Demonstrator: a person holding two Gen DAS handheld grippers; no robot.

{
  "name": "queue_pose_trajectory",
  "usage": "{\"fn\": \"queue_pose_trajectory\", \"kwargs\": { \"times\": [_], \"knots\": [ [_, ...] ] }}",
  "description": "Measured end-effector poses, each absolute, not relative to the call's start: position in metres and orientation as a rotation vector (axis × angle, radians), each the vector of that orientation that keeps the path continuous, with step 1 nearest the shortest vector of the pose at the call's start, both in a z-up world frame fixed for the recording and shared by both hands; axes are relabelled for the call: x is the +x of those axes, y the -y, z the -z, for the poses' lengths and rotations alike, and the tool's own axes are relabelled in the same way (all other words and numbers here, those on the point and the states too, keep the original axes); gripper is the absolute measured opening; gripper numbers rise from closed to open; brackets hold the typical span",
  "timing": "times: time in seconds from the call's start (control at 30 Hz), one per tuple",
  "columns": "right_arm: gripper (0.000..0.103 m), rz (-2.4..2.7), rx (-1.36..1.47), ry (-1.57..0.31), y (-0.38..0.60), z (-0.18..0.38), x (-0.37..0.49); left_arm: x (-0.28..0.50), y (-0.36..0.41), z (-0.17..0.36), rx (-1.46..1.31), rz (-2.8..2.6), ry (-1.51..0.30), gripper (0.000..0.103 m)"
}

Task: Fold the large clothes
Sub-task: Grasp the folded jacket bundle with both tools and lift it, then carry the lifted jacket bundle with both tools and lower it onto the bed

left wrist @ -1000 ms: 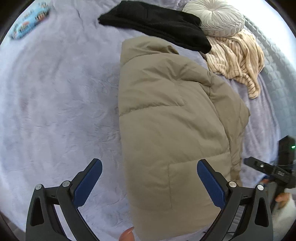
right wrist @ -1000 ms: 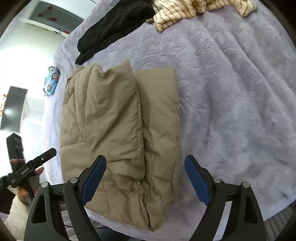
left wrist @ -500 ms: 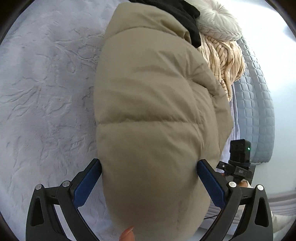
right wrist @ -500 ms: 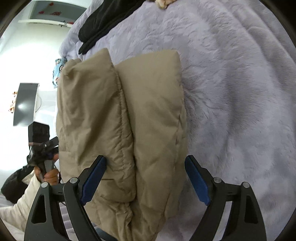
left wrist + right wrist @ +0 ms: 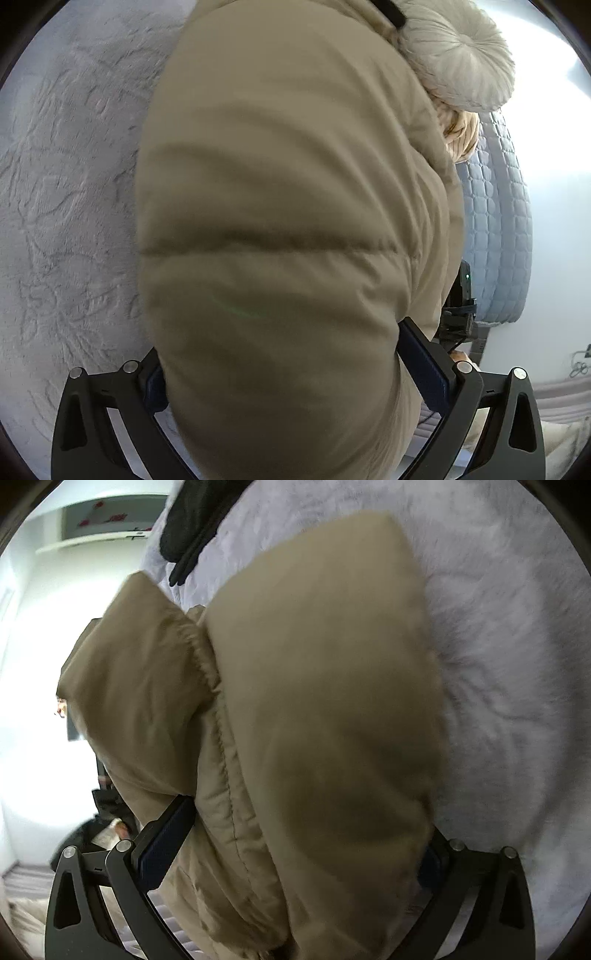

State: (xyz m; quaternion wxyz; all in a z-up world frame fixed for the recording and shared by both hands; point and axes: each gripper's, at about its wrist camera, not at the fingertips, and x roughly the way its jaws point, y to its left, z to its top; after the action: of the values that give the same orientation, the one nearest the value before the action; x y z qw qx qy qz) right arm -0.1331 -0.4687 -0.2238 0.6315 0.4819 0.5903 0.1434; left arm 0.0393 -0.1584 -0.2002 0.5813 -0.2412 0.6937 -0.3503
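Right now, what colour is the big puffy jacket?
Tan, the puffy quilted jacket; clearest in the left wrist view.

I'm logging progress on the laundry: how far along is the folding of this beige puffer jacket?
Done: the beige puffer jacket already lies doubled lengthwise on the grey plush blanket, one padded layer over another. In hand: the left gripper and right gripper each straddle its near end, jaws wide, not clamped. Left: gripping that end and probably folding it toward the far end.

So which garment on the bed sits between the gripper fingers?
The tan puffer jacket; the black garment and striped knit lie apart, untouched.
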Motion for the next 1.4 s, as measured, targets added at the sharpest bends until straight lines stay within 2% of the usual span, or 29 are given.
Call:
{"fn": "queue_pose_trajectory", "kwargs": {
  "times": [0.03, 0.07, 0.1, 0.13, 0.17, 0.27, 0.43, 0.6, 0.83, 1.07, 1.2, 1.27, 1.4],
  "knots": [
    [0.099, -0.325, 1.111, -1.351, 0.467, 0.223, -0.133, 0.039, 0.160, 0.196, -0.554, 0.817, -1.608, 0.093],
    [0.089, -0.324, 1.127, -1.344, 0.466, 0.221, -0.133, 0.038, 0.159, 0.191, -0.555, 0.820, -1.596, 0.091],
    [0.084, -0.317, 1.139, -1.337, 0.465, 0.220, -0.134, 0.038, 0.158, 0.186, -0.562, 0.826, -1.586, 0.084],
    [0.075, -0.315, 1.151, -1.325, 0.463, 0.216, -0.135, 0.039, 0.156, 0.180, -0.571, 0.834, -1.574, 0.079],
    [0.065, -0.318, 1.153, -1.313, 0.462, 0.212, -0.136, 0.039, 0.156, 0.176, -0.574, 0.842, -1.568, 0.078],
    [0.054, -0.322, 1.121, -1.294, 0.450, 0.194, -0.134, 0.043, 0.154, 0.159, -0.569, 0.882, -1.545, 0.076],
    [0.053, -0.310, 1.103, -1.227, 0.416, 0.160, -0.120, 0.064, 0.137, 0.124, -0.569, 0.966, -1.481, 0.076],
    [0.053, -0.341, 1.095, -1.165, 0.364, 0.136, -0.084, 0.100, 0.085, 0.091, -0.553, 0.967, -1.400, 0.076],
    [0.053, -0.435, 1.054, -1.162, 0.280, 0.140, 0.000, 0.158, -0.009, 0.074, -0.538, 0.844, -1.315, 0.076],
    [0.053, -0.467, 1.006, -1.228, 0.213, 0.182, 0.061, 0.197, -0.071, 0.110, -0.529, 0.698, -1.322, 0.076],
    [0.053, -0.414, 1.004, -1.270, 0.205, 0.215, 0.070, 0.200, -0.092, 0.151, -0.560, 0.647, -1.362, 0.084],
    [0.058, -0.390, 1.022, -1.275, 0.212, 0.223, 0.068, 0.199, -0.093, 0.158, -0.555, 0.623, -1.355, 0.088],
    [0.063, -0.322, 0.985, -1.294, 0.213, 0.217, 0.057, 0.187, -0.099, 0.150, -0.488, 0.551, -1.352, 0.088]
  ]
}}
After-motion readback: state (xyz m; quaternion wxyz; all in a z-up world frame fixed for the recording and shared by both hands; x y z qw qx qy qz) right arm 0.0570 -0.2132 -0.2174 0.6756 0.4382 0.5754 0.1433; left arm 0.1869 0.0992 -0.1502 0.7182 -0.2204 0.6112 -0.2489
